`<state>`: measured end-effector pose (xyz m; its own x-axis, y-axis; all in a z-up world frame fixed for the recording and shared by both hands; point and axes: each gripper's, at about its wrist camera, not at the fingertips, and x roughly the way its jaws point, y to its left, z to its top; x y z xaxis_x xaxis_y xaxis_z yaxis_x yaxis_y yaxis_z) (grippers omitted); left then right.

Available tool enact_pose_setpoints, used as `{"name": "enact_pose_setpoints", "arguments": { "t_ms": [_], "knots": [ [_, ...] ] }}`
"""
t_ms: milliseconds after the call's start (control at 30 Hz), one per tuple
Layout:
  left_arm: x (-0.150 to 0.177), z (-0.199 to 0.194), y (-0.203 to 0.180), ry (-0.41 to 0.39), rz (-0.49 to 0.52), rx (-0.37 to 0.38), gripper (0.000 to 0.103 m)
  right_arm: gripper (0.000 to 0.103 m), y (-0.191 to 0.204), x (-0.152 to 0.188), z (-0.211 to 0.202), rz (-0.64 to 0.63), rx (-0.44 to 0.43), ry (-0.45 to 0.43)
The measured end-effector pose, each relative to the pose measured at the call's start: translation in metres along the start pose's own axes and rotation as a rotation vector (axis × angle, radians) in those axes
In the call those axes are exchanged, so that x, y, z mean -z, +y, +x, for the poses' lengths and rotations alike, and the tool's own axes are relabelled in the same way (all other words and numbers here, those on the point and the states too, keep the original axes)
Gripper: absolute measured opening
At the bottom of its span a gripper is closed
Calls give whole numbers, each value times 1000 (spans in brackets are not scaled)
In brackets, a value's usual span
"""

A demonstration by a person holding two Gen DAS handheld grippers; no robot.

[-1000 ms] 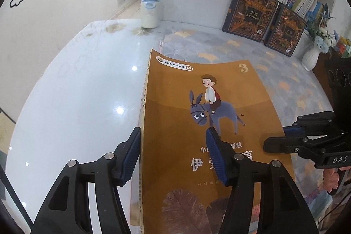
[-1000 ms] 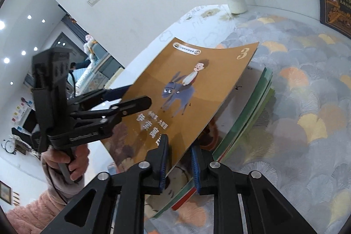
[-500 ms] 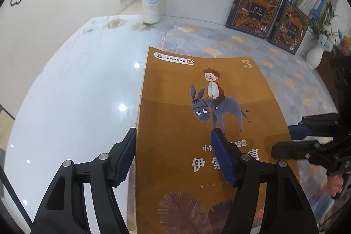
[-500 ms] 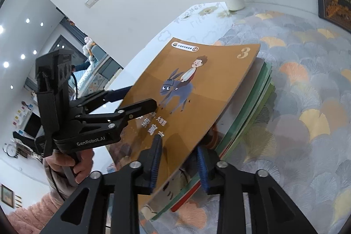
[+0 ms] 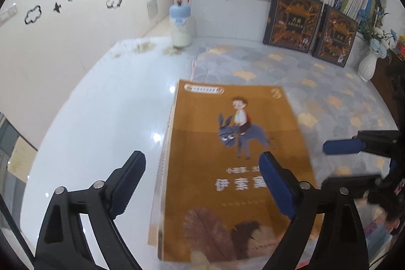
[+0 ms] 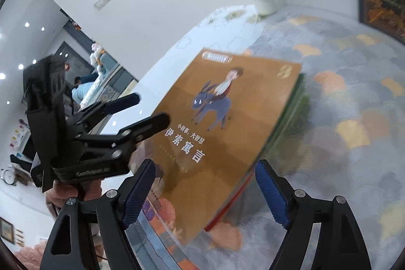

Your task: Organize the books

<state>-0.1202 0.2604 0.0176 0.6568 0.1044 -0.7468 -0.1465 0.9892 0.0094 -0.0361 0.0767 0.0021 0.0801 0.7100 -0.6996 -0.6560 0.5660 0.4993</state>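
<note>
Right wrist, stack [image 6: 288,123] under orange book [image 6: 227,123] blurred

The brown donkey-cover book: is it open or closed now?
Closed. The brown donkey-cover book shows its whole front cover, lying on the green-edged book stack; neither open gripper holds it.

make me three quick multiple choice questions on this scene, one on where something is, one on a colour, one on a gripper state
1. Where does the white bottle with the pale blue cap stand?
A. by the far wall
B. on the book stack
C. in a gripper

2. What colour is the cover of the top book with the boy on a donkey?
A. green
B. orange-brown
C. white

3. How does the right gripper stand?
A. shut on the book
B. shut on nothing
C. open

Answers:
1. A, it stands on the white table at the far wall.
2. B, its cover is orange-brown in both views.
3. C, its blue pads sit wide apart, clamping nothing.
</note>
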Motion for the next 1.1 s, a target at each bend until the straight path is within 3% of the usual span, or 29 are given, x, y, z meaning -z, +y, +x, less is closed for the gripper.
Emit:
{"name": "enact_pose_setpoints", "arguments": {
  "t_ms": [233, 400, 633, 767, 900, 1100],
  "knots": [
    [5, -49, -18, -39, -65, 9, 100, 103, 2, 20, -79, 78, 82, -104],
    [26, -77, -53, -60, -78, -45, 102, 103, 5, 53, -124, 103, 103, -130],
    [35, -89, -118, -98, -22, 32, 102, 103, 24, 101, -168, 28, 460, -244],
    [38, -89, -148, -111, 28, 59, 102, 103, 31, 114, -176, -27, 528, -250],
    [40, -87, -158, -107, 10, 104, 102, 103, 32, 124, -183, -22, 612, -288],
    [41, -85, -164, -100, 16, 81, 102, 103, 18, 138, -190, 49, 621, -296]
  ]
}}
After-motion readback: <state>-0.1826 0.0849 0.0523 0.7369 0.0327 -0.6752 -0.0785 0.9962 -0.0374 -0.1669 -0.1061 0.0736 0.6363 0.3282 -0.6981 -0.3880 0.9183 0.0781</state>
